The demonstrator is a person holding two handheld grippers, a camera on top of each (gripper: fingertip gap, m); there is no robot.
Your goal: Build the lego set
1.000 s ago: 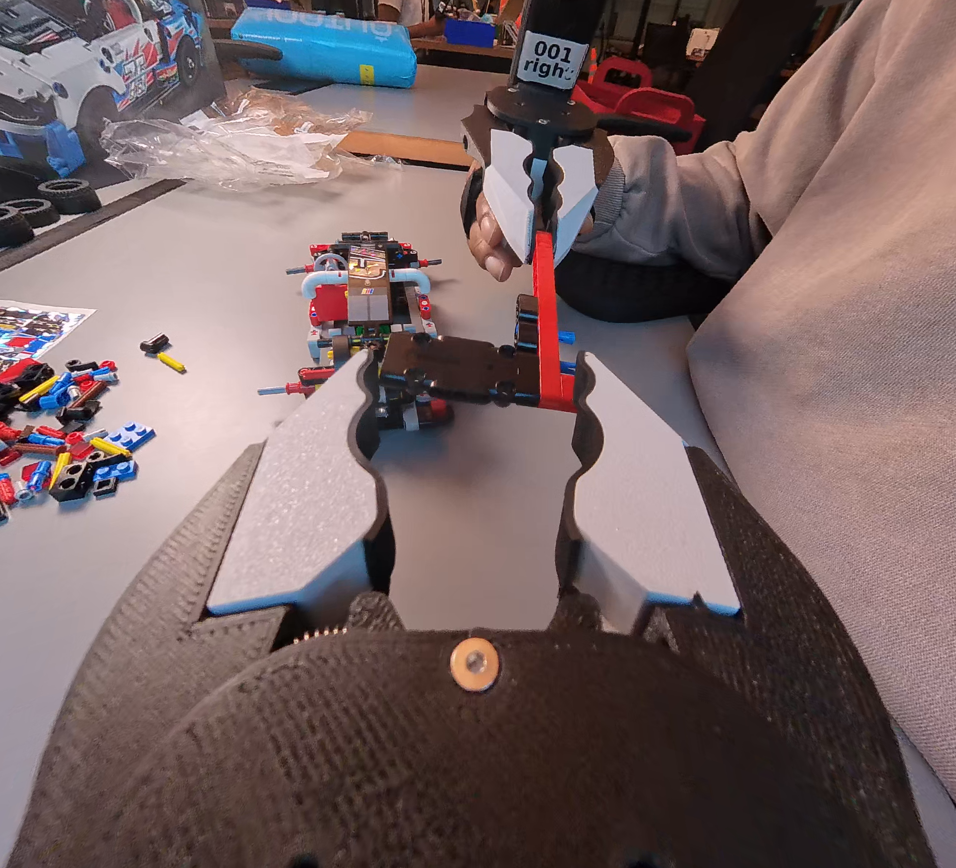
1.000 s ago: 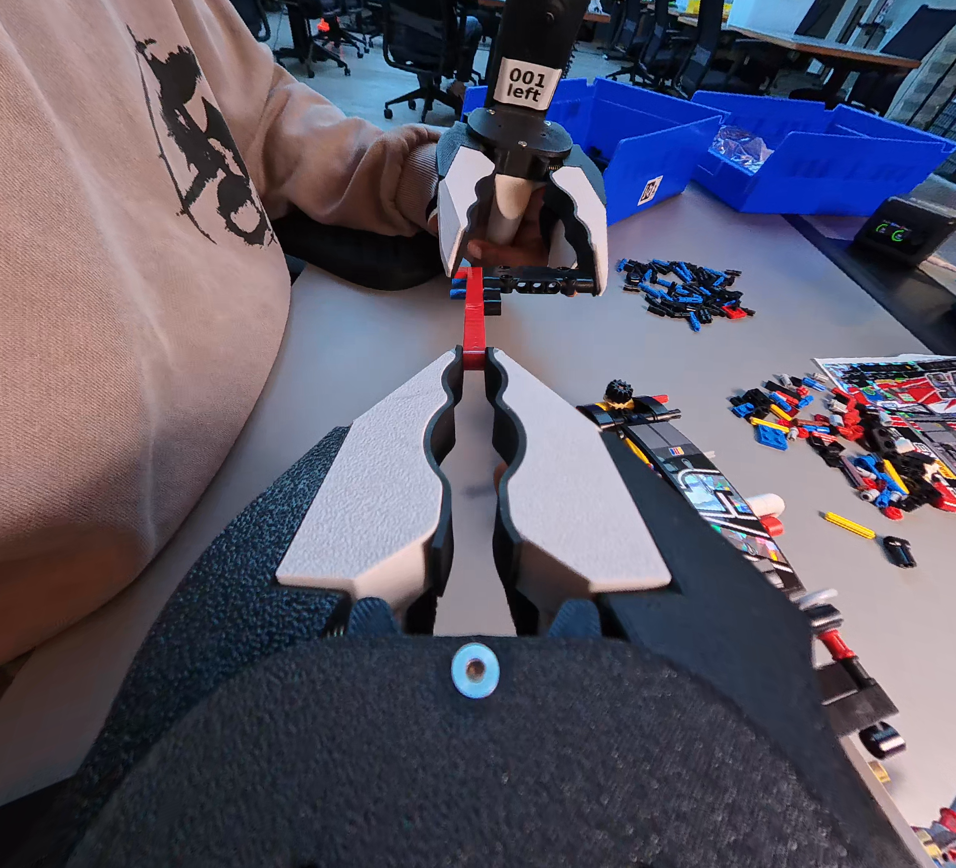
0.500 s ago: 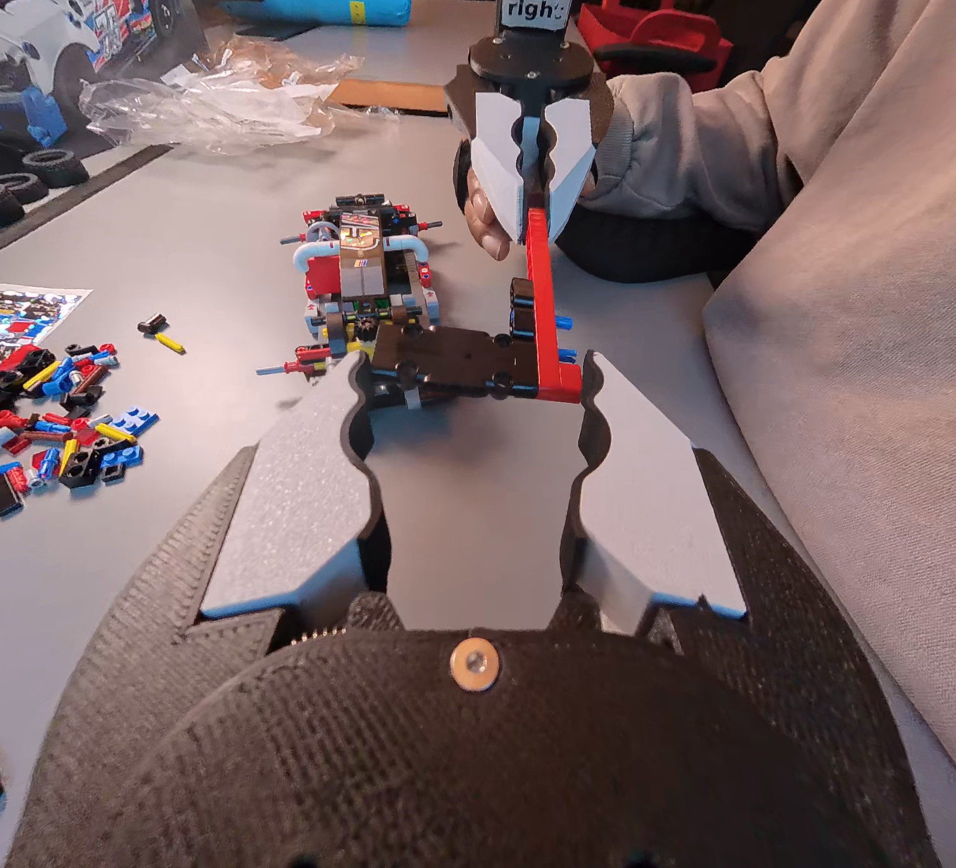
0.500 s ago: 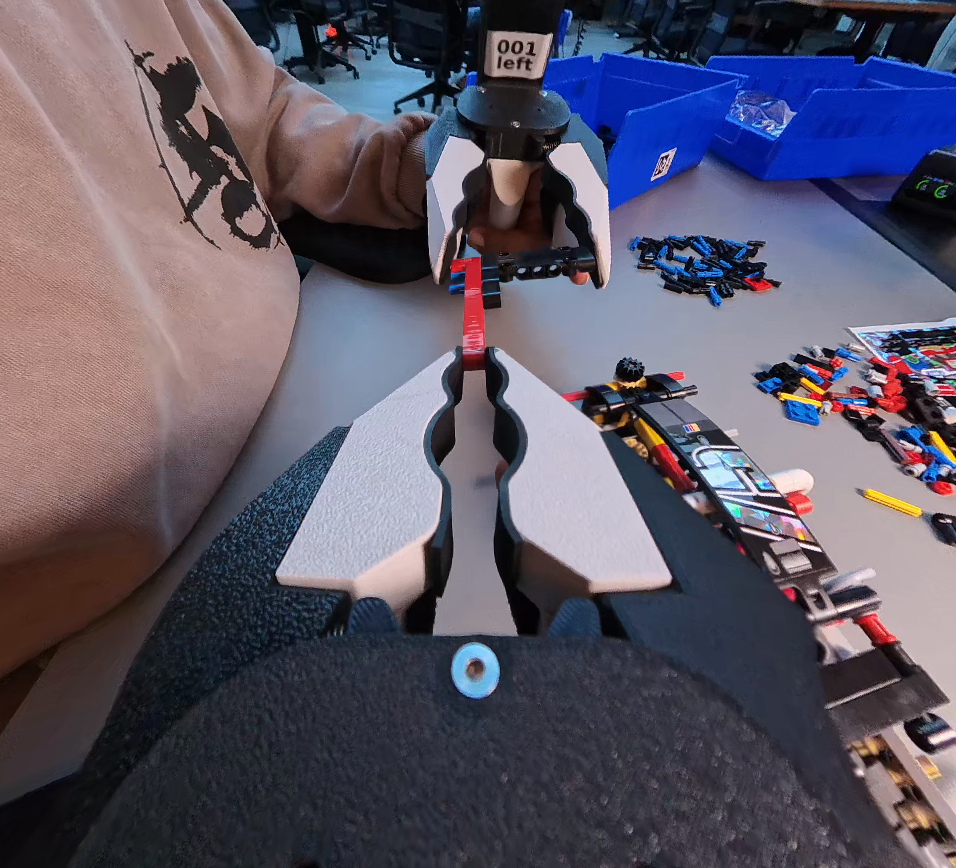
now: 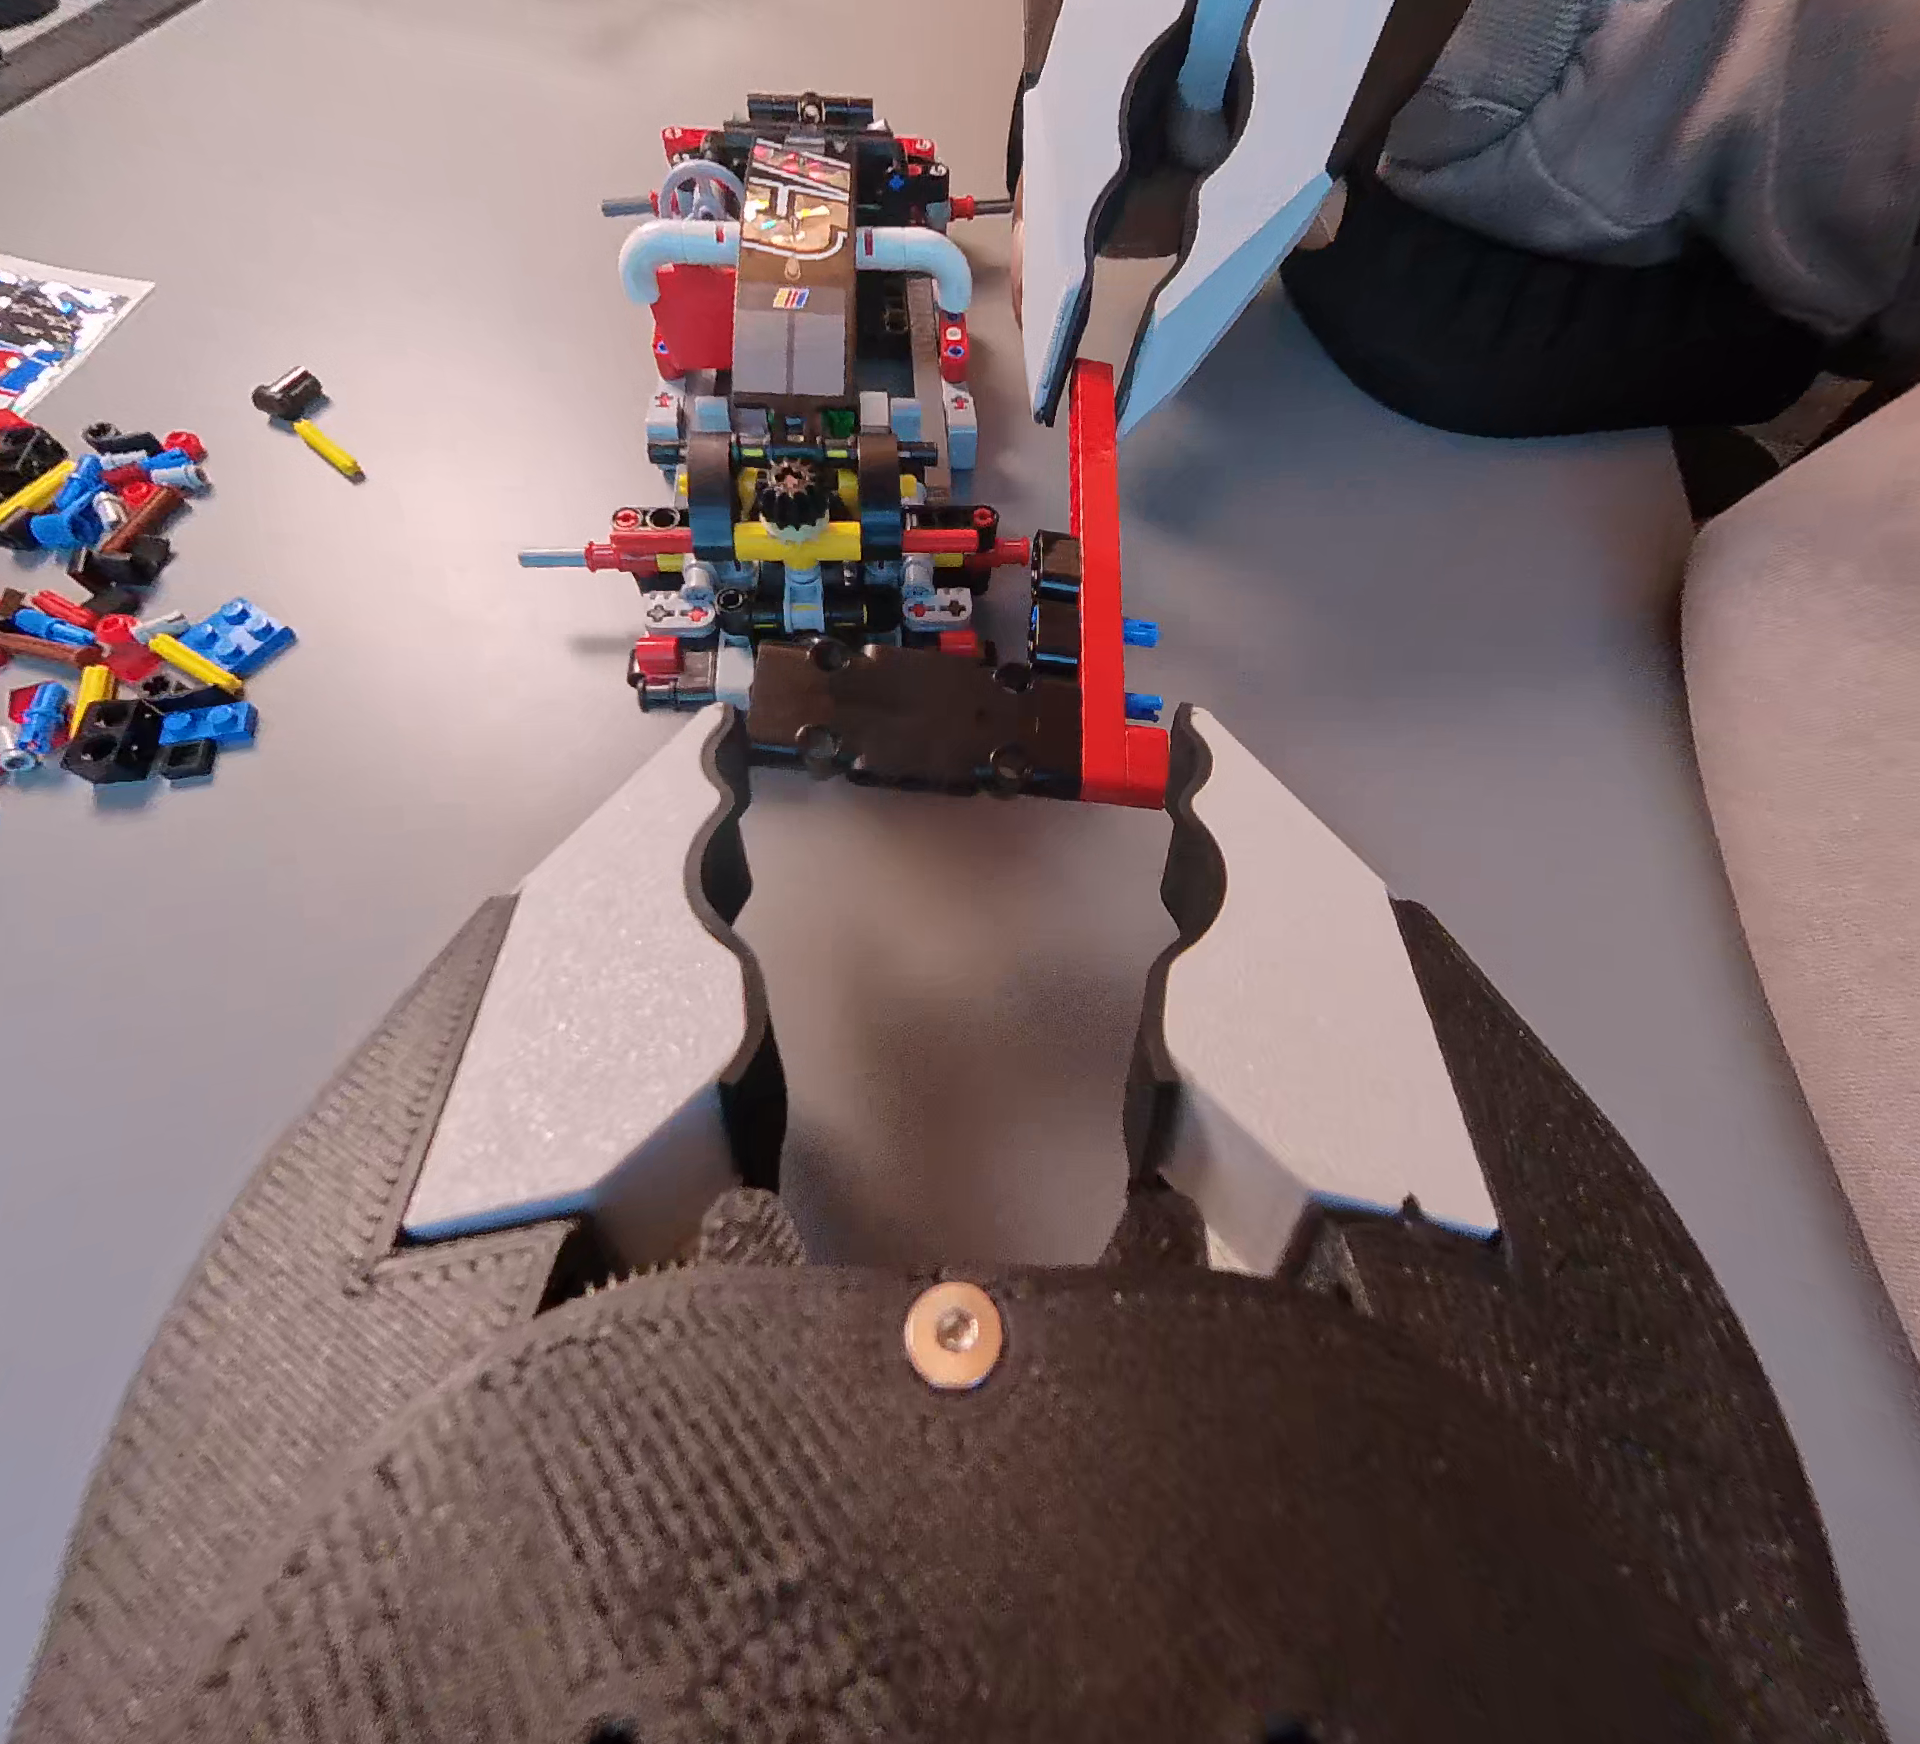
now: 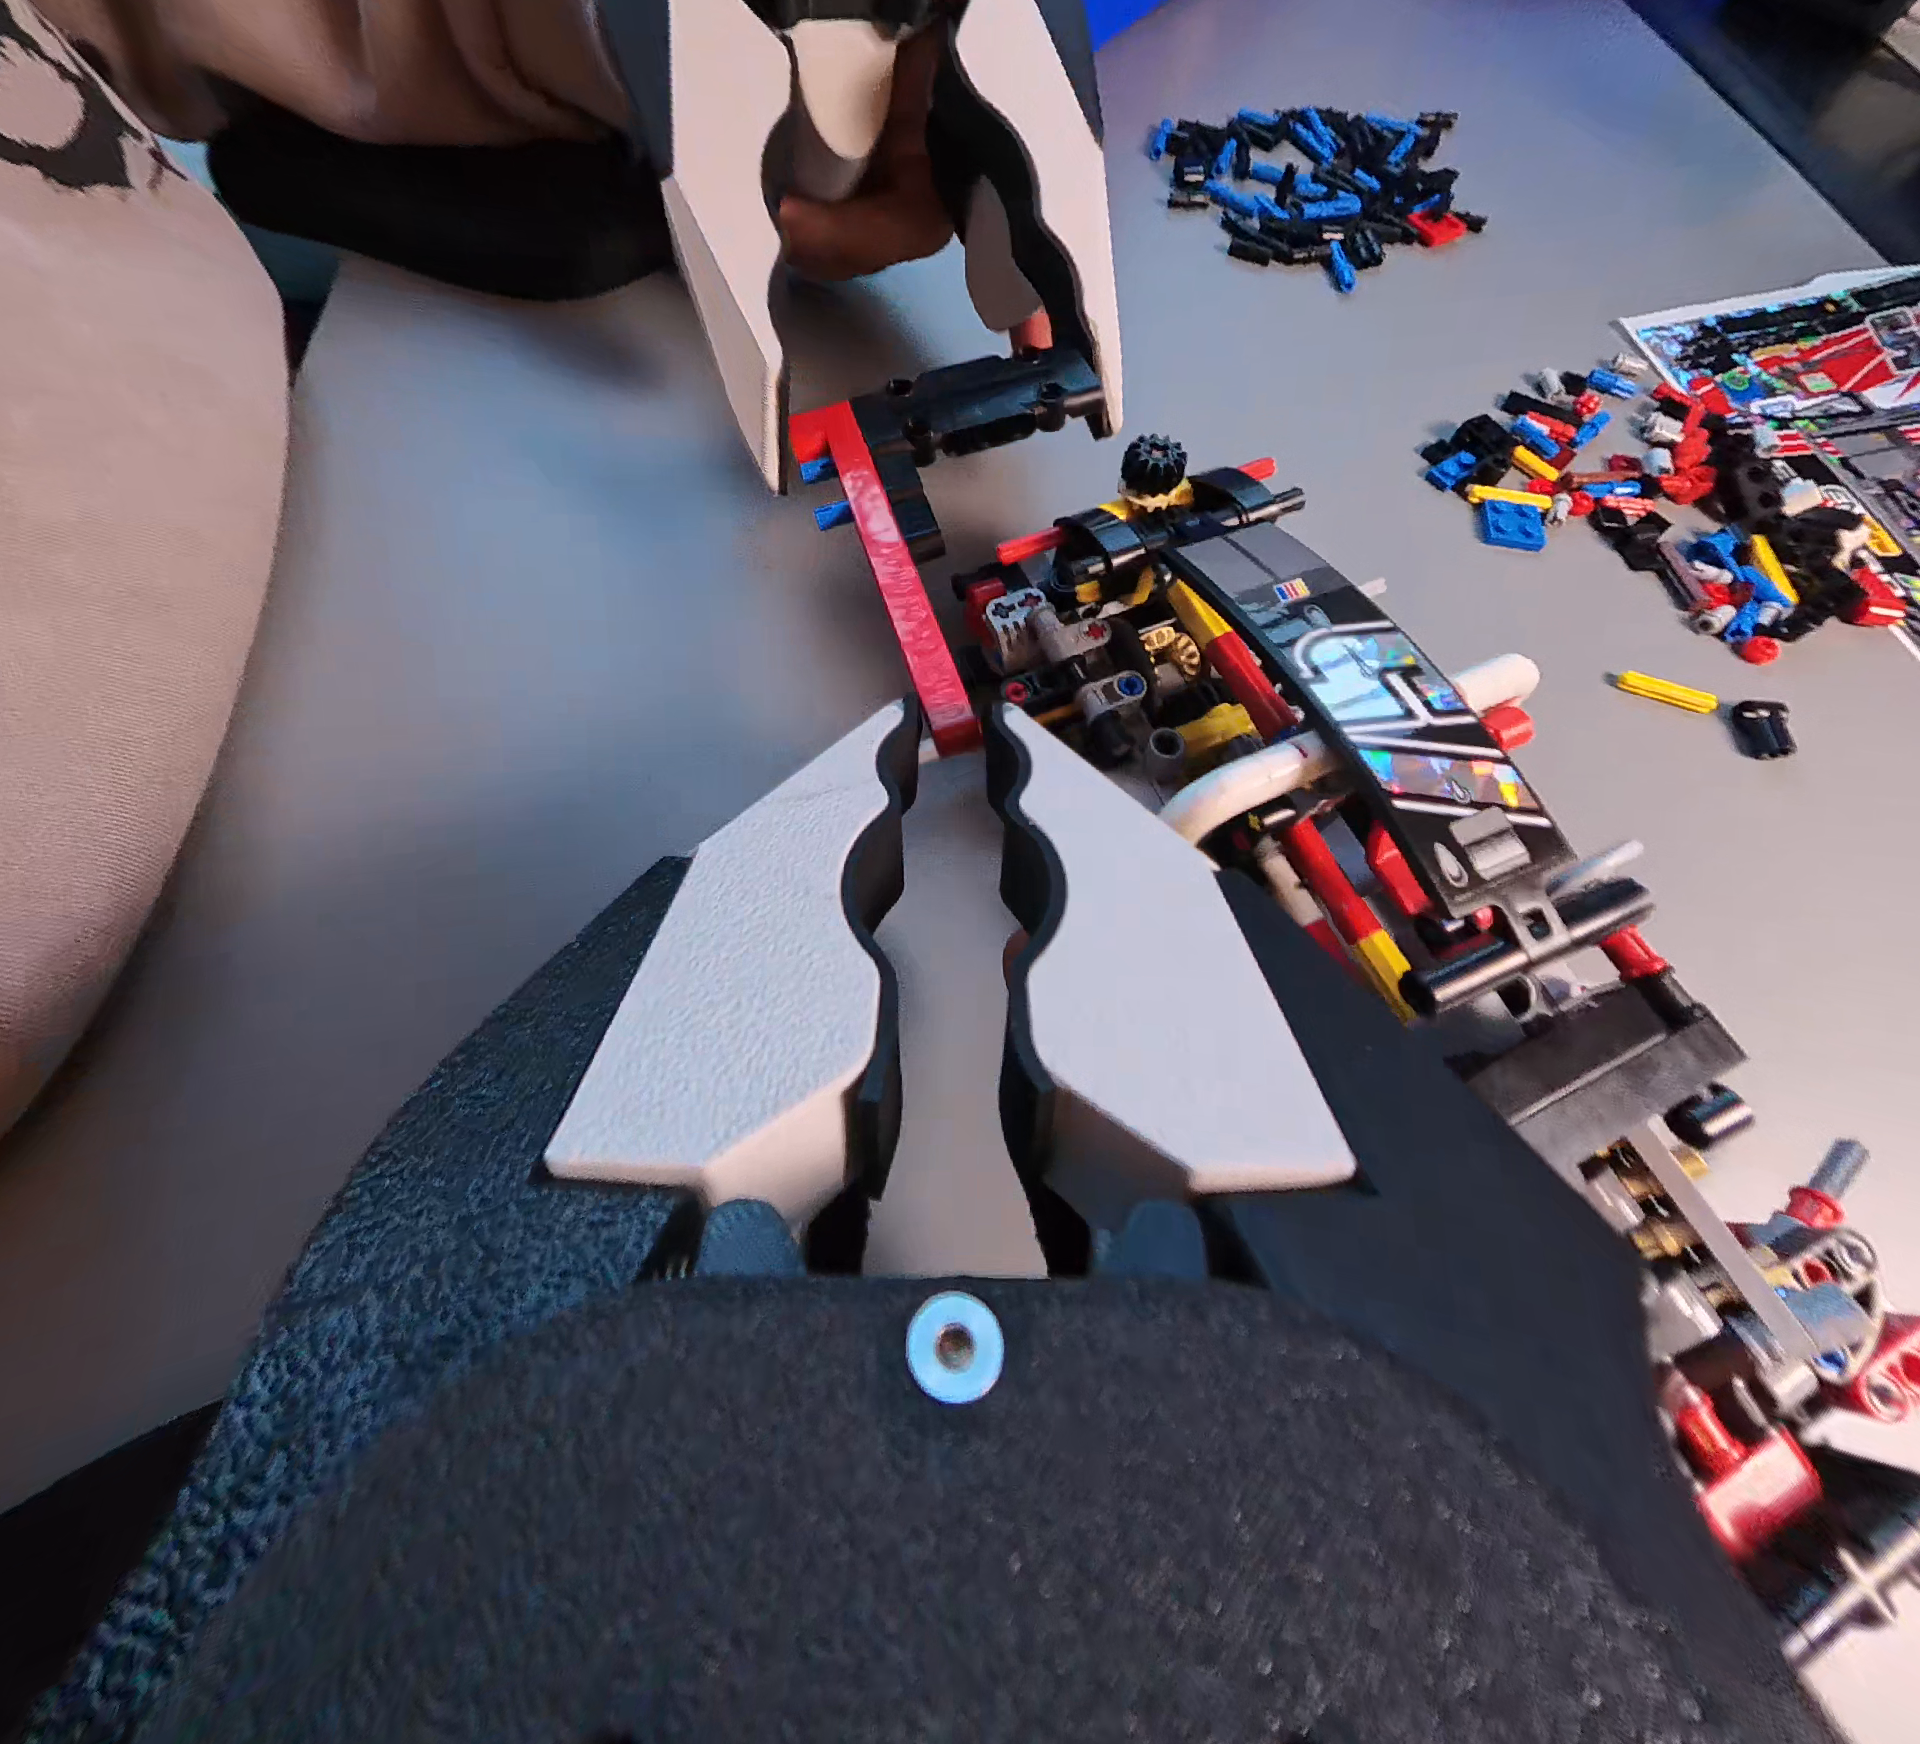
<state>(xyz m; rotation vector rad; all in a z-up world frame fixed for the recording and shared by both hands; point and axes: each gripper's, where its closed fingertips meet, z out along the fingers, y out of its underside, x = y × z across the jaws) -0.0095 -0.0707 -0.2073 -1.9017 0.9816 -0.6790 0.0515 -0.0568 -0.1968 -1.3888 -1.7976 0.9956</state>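
Lowered beside the chassis [image 5: 800, 468], left gripper [image 5: 951, 749] spans the subassembly [image 5: 914, 728]; right gripper [image 6: 951, 728] pinches its red beam [image 6: 904, 614].

A red L-shaped beam [image 5: 1096, 572] joined to a black panel [image 5: 914, 718] carries small blue pins, held between pale grey gripper fingers [image 5: 613, 988] edged in black on textured black bodies. Beside it, the car chassis [image 5: 800, 406] mixes red, yellow, black and grey parts with light blue-grey curved tubes and an iridescent, striped black centre strip. Loose bricks [image 6: 1673, 489] in blue, red, yellow and black scatter across the grey table [image 5: 364, 167].
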